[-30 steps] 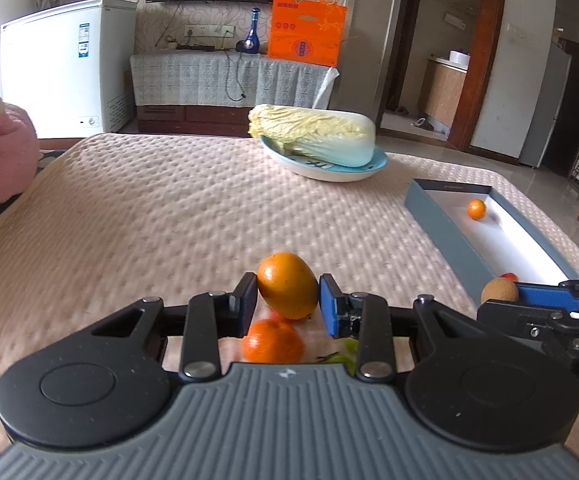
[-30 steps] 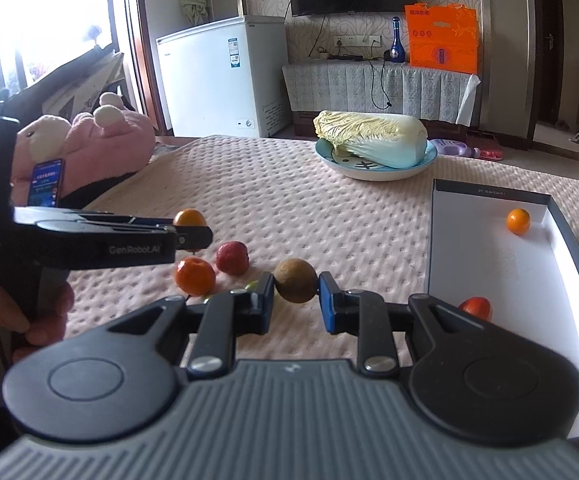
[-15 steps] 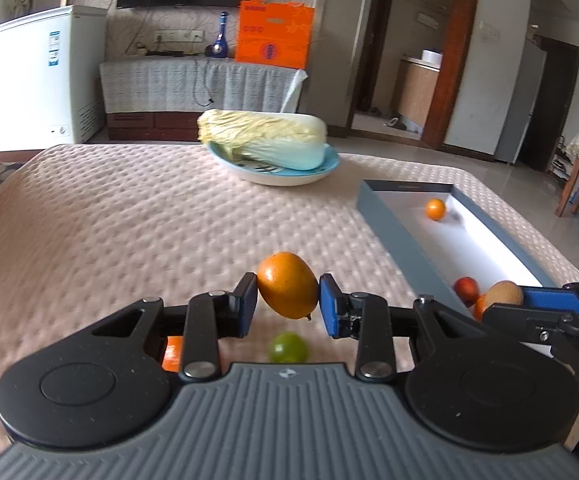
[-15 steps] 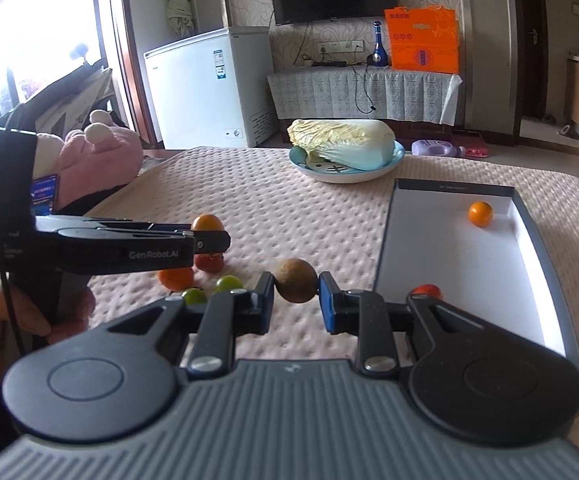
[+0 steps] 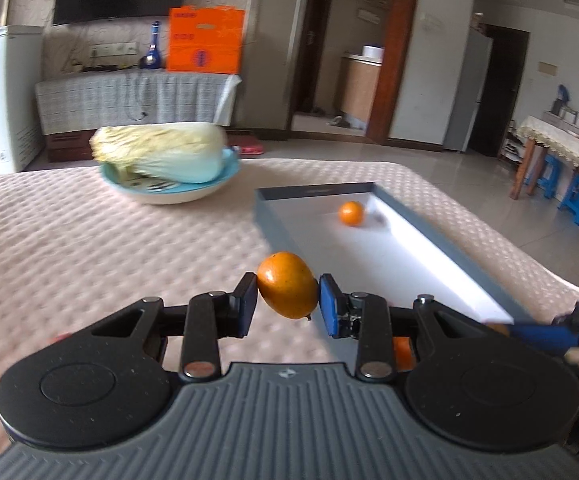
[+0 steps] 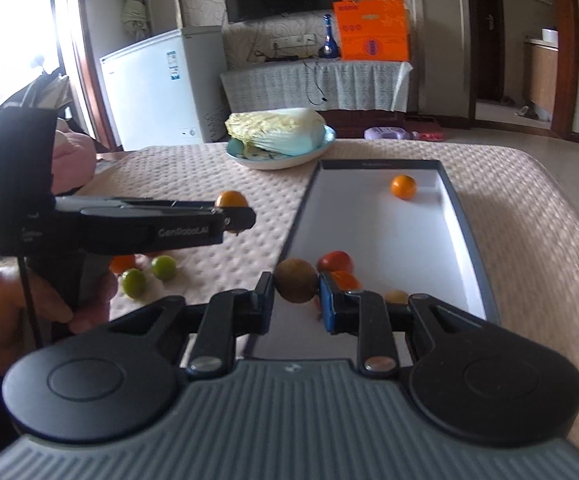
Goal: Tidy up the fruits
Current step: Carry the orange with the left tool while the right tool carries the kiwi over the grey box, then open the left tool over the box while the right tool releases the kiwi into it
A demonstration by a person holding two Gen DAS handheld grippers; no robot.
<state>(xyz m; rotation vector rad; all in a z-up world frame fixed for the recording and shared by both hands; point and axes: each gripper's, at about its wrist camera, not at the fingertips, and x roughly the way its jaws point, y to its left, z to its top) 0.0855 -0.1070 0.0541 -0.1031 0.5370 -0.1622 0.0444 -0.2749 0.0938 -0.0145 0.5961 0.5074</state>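
My left gripper (image 5: 288, 300) is shut on an oval orange fruit (image 5: 287, 285), held above the pink cloth just left of the grey tray (image 5: 313, 191). A small orange (image 5: 351, 213) lies at the tray's far end. My right gripper (image 6: 295, 298) is shut on a round brown fruit (image 6: 296, 280) over the tray's near left corner. Behind it in the tray (image 6: 461, 216) lie a red fruit (image 6: 335, 261), an orange one (image 6: 347, 279) and a yellowish one (image 6: 396, 296). In the right wrist view the left gripper (image 6: 245, 216) reaches in from the left with its orange fruit (image 6: 231, 200).
A cabbage (image 5: 161, 156) lies on a blue plate (image 5: 169, 196) at the back of the table. Two green fruits (image 6: 164, 267) and an orange one (image 6: 123, 262) lie on the cloth left of the tray. A person's hand (image 6: 9, 312) grips the left tool.
Both grippers have swung right toward the tray, each keeping its fruit. The tray now fills the right wrist view, and the loose fruits have slid off to the left.
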